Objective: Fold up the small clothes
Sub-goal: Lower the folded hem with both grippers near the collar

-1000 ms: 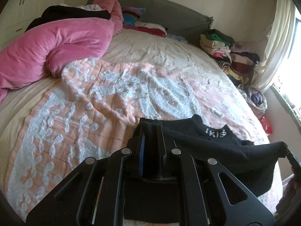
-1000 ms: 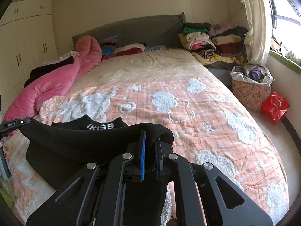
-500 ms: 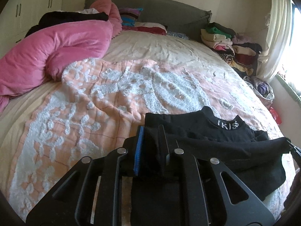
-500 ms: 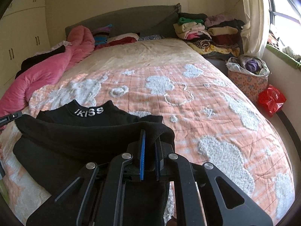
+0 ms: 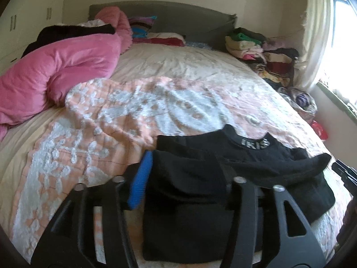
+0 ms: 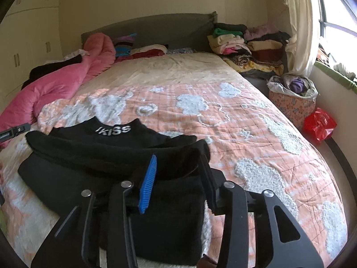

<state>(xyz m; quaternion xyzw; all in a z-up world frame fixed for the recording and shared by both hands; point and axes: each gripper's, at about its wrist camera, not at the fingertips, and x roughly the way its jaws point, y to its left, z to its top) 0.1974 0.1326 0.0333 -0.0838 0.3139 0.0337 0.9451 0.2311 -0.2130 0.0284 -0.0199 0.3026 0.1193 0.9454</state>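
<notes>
Both grippers, left [image 5: 185,176] and right [image 6: 178,178], have just been spreading their fingers, freeing the black top [image 6: 107,154] lying lower-centre on the bed [image 6: 245,122]; a snagged fold could reopen.

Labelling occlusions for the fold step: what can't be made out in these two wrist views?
- Near hem of the black top: left wrist view, hidden behind the tool's black frame.
- Collar lettering: left wrist view, last letters lost in a fold.
- Right tool: left wrist view, cut off by the edge.
- Left tool: right wrist view, only a tip shows.
- Basket contents: too jumbled to name.
</notes>
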